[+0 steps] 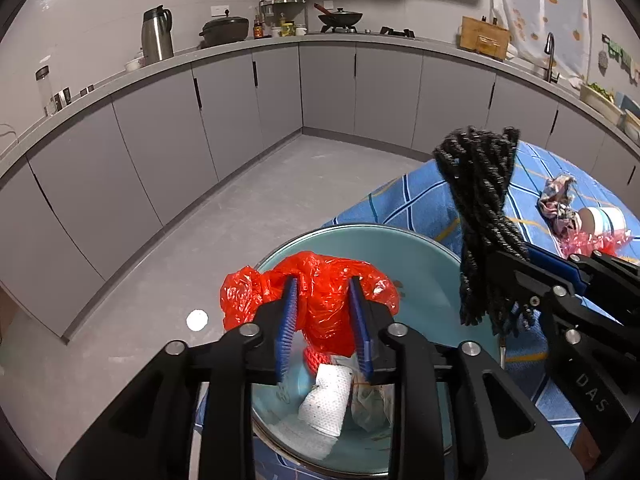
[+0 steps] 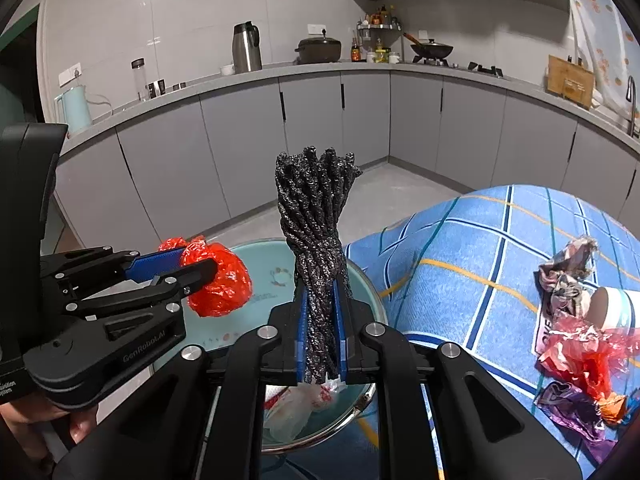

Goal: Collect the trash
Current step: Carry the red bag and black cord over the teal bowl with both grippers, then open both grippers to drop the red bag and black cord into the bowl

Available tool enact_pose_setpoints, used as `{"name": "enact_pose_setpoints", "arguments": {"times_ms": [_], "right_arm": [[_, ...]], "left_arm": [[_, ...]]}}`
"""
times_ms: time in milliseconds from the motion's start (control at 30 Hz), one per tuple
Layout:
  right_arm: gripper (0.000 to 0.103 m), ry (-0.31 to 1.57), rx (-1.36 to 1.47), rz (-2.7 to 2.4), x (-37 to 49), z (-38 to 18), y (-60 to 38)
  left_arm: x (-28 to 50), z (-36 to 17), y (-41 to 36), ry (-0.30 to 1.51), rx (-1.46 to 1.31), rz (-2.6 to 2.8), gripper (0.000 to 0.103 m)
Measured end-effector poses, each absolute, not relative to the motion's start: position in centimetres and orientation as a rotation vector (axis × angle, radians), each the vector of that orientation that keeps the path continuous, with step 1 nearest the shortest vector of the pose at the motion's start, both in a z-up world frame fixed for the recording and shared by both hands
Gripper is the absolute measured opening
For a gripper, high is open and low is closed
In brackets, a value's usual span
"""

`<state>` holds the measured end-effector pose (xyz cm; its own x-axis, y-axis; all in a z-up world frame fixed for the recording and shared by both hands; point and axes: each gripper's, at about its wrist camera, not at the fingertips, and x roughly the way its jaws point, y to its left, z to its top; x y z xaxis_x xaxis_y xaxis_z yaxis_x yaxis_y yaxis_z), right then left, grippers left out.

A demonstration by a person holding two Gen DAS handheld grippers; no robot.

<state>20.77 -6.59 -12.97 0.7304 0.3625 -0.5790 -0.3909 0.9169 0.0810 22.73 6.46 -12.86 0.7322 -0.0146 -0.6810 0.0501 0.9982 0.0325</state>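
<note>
Watch the red plastic bag (image 1: 320,300): it bulges past the basin (image 1: 420,248) rim at the table's corner and could slide to the floor once your left claw (image 1: 324,320) lets go. That claw is partly spread, the bag between its pads, over the basin. Your right claw (image 2: 320,328) is pressed tight on the black rope bundle (image 2: 316,216), which hangs above the basin.

bag (image 1: 320,300) over basin (image 1: 420,248); rope (image 2: 316,240) beside; cup (image 2: 616,308) on table (image 2: 460,248).
</note>
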Motion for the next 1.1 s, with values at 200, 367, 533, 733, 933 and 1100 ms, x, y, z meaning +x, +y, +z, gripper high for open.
{"name": "enact_pose_setpoints", "arguments": {"times_ms": [200,367,533,733,933,1100], "right_arm": [[0.021,0.638,-0.042,0.397,20.9,-13.7,-7.0],[0.032,0.637,-0.033,0.392,20.9,-13.6,-7.4],[0.037,0.637,-0.028,0.389,20.8,-13.4,-7.7],[0.042,0.636,-0.027,0.379,20.5,-13.3,-7.9],[0.044,0.629,-0.025,0.38,20.0,-13.0,-8.0],[0.049,0.617,-0.02,0.385,19.3,-12.6,-8.0]], "left_arm": [[22.4,-12.7,6.6,0.733,0.043,-0.025,0.054],[22.2,-12.8,6.6,0.735,0.043,-0.032,0.057],[22.0,-12.6,7.2,0.721,0.048,0.017,0.068],[21.9,-12.5,7.4,0.717,0.048,0.038,0.074],[21.4,-12.1,7.8,0.707,0.04,0.054,0.081],[20.6,-11.4,7.7,0.691,0.046,0.059,0.085]]}}
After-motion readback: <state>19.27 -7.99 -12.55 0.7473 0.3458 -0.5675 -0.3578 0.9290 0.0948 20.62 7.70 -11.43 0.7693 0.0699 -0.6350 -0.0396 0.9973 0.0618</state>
